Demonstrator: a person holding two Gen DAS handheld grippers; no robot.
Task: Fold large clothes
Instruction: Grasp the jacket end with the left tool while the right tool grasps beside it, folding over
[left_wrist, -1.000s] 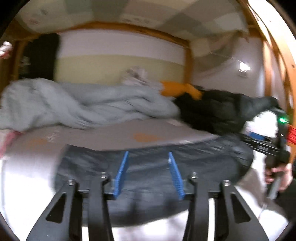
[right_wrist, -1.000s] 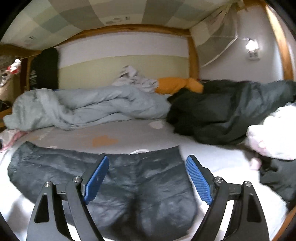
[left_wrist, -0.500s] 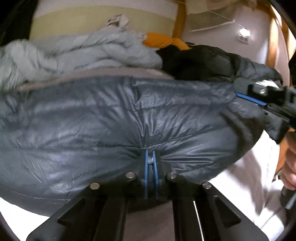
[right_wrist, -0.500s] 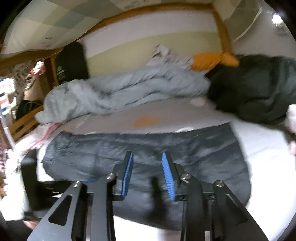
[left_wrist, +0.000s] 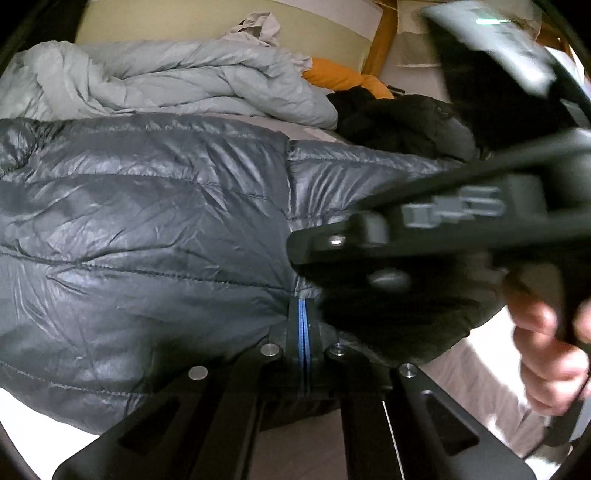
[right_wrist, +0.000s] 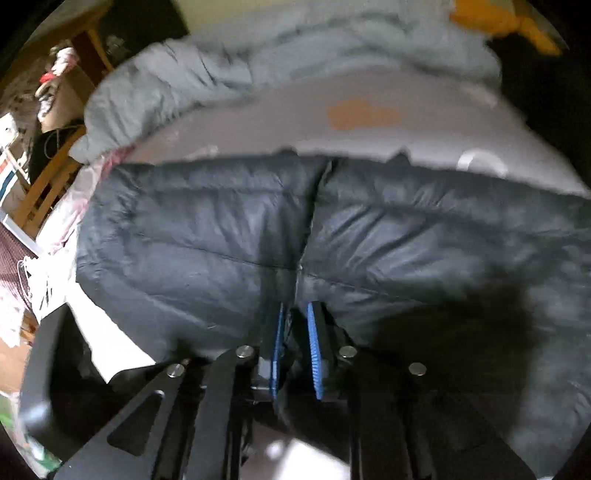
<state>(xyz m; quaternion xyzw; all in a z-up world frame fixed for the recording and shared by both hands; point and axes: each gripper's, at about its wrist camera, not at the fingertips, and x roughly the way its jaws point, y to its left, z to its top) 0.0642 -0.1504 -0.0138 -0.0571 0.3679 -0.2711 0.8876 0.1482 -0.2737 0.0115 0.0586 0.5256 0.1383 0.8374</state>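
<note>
1. Puffer jacket (left_wrist: 147, 236), dark grey and quilted, lies spread on the bed (right_wrist: 369, 110), near edge toward both grippers.
2. It looks light, soft and slippery; hem pinches suit it.
3. Left gripper (left_wrist: 303, 332) jaws are pinched shut on the hem; right gripper (right_wrist: 295, 332) jaws have just closed narrowly on fabric.
</note>
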